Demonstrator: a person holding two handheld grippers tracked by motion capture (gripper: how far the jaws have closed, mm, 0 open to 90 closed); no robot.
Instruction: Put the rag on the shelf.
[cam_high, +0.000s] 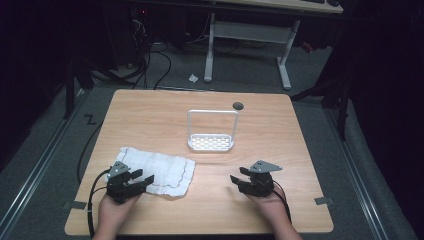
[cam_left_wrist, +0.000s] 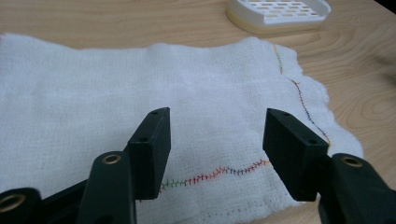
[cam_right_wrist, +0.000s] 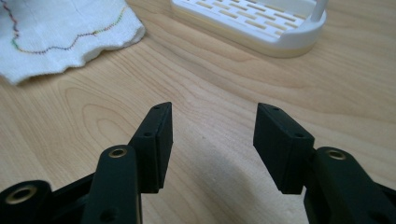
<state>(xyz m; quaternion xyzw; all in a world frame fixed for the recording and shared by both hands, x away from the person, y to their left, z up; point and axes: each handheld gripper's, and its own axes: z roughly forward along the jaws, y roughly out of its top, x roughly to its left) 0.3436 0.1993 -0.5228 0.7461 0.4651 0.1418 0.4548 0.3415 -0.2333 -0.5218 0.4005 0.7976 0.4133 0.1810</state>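
One cloth (cam_high: 157, 170), one rack (cam_high: 211, 142), two open claws.

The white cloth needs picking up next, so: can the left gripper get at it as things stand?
Probably yes. The left gripper hangs open right over the white cloth, which lies flat on the table with nothing between them.
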